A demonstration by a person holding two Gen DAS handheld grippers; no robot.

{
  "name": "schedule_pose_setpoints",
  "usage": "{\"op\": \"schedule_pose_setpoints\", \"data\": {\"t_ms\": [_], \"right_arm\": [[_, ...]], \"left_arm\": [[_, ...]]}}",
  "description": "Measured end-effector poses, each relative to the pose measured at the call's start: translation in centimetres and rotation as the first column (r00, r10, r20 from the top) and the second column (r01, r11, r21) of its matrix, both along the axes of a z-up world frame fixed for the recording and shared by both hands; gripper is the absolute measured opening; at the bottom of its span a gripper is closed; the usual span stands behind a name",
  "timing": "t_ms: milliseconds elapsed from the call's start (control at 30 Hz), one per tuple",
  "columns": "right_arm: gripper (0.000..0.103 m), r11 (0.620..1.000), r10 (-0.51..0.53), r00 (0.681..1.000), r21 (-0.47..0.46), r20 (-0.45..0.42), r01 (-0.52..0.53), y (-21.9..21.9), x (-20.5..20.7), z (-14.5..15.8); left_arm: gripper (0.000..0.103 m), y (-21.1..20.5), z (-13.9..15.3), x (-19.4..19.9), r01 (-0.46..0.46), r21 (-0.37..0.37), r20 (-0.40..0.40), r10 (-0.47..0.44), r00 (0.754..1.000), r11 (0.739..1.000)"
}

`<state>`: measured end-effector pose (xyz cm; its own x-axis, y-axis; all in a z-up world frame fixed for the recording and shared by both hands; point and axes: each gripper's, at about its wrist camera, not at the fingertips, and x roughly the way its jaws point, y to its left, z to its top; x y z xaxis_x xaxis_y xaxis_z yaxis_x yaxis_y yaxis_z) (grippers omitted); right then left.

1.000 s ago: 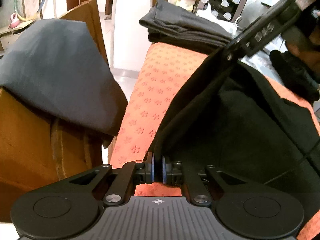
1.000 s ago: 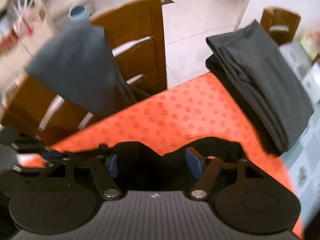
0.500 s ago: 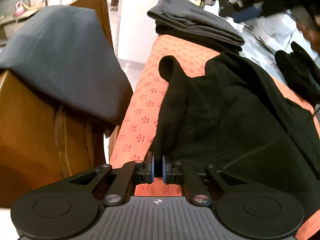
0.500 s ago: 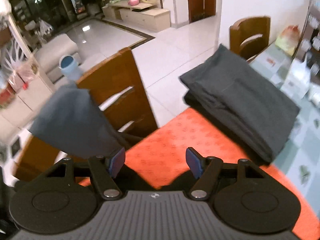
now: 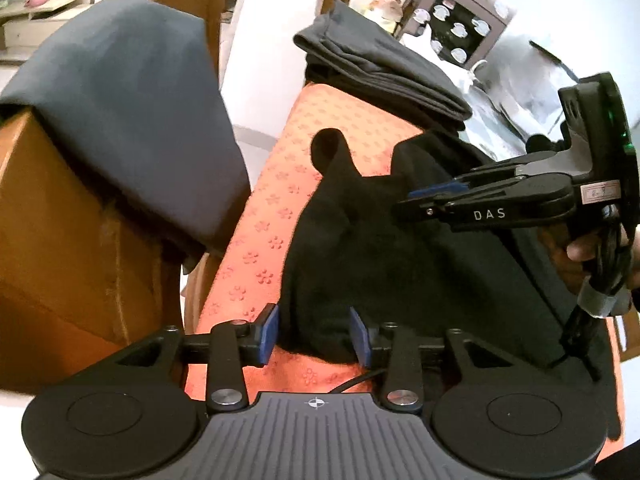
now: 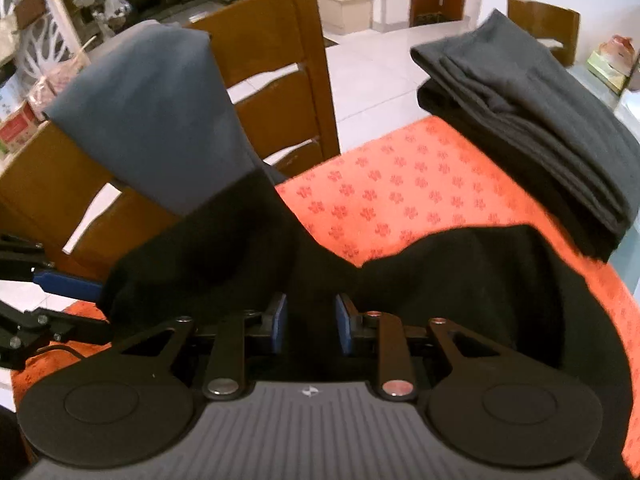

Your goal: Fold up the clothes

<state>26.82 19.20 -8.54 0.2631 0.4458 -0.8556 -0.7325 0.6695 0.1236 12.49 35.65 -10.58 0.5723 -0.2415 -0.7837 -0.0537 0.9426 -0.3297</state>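
Black knit garment [image 5: 400, 248] lies rumpled across the orange floral-print tablecloth [image 5: 272, 216], one rounded flap of it poking up toward the far end of the table. My left gripper [image 5: 313, 336] sits at the near edge of that cloth with its blue pads [image 5: 268, 334] spread wide apart; a fold of the black fabric lies between them, but neither pad presses on it. My right gripper [image 6: 311, 322] is partly open, its blue pads [image 6: 279, 322] standing a moderate gap apart with a ridge of the same black garment [image 6: 248, 248] bunched between them; I cannot tell whether the pads touch the fabric. In the left view, the right gripper [image 5: 424, 200] reaches in from the right side above the garment. A folded stack of dark grey clothes [image 6: 532, 120] rests at the far end of the table, and a blue-grey cloth [image 6: 152, 112] hangs over the back of the wooden chair [image 6: 276, 60] beside it.
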Motion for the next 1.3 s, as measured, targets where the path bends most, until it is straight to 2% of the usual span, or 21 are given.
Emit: {"op": "schedule_pose_setpoints", "data": {"t_ms": [167, 300, 400, 500, 733, 800, 867, 1033, 1200, 1300], "right_arm": [[0.031, 0.999, -0.019, 0.999, 0.046, -0.033, 0.021, -0.8, -1.6, 0.6], [0.031, 0.996, 0.036, 0.996, 0.085, -0.083, -0.029, -0.9, -4.2, 1.1], [0.031, 0.992, 0.097, 0.991, 0.087, -0.087, -0.089, -0.5, -6.7, 1.2], [0.031, 0.991, 0.111, 0.989, 0.089, -0.093, -0.103, -0.6, -9.0, 1.5], [0.032, 0.996, 0.028, 0.995, 0.092, -0.098, -0.019, -3.2, -11.6, 1.9], [0.033, 0.996, -0.003, 0.995, 0.091, -0.100, 0.012, -3.9, -12.1, 1.8], [0.034, 0.995, -0.027, 0.995, 0.091, -0.095, 0.036, -4.3, -12.6, 1.6], [0.035, 0.993, -0.044, 0.996, 0.109, -0.077, 0.052, -4.6, -13.7, 1.6], [0.037, 0.992, -0.014, 0.998, 0.123, -0.059, 0.021, -3.4, -14.2, 0.9], [0.037, 0.995, 0.007, 0.998, 0.099, -0.070, 0.000, -2.4, -14.1, -0.5]], "left_arm": [[0.044, -0.5, 0.1, -0.4, 0.037, 0.062, 0.029, -0.038, 0.999, 0.997], [0.045, -0.8, 0.9, -1.2, 0.114, 0.148, 0.054, -0.123, 0.991, 0.982], [0.043, -1.2, 0.7, -0.9, 0.195, 0.235, 0.020, -0.205, 0.979, 0.952], [0.042, -1.7, 0.2, -0.4, 0.272, 0.308, -0.032, -0.276, 0.961, 0.912], [0.033, -2.7, -0.6, 0.0, 0.381, 0.381, -0.068, -0.385, 0.920, 0.842], [0.021, -2.9, -0.7, 0.1, 0.388, 0.400, -0.068, -0.396, 0.916, 0.830], [0.004, -3.2, -0.3, 0.0, 0.378, 0.439, -0.049, -0.398, 0.916, 0.815], [0.004, -3.4, 2.5, -1.0, 0.349, 0.571, 0.011, -0.432, 0.902, 0.743], [0.004, -3.1, 1.1, -1.0, 0.385, 0.575, -0.056, -0.435, 0.899, 0.722], [0.005, -2.9, -0.1, -1.0, 0.370, 0.553, -0.085, -0.392, 0.916, 0.747]]}}
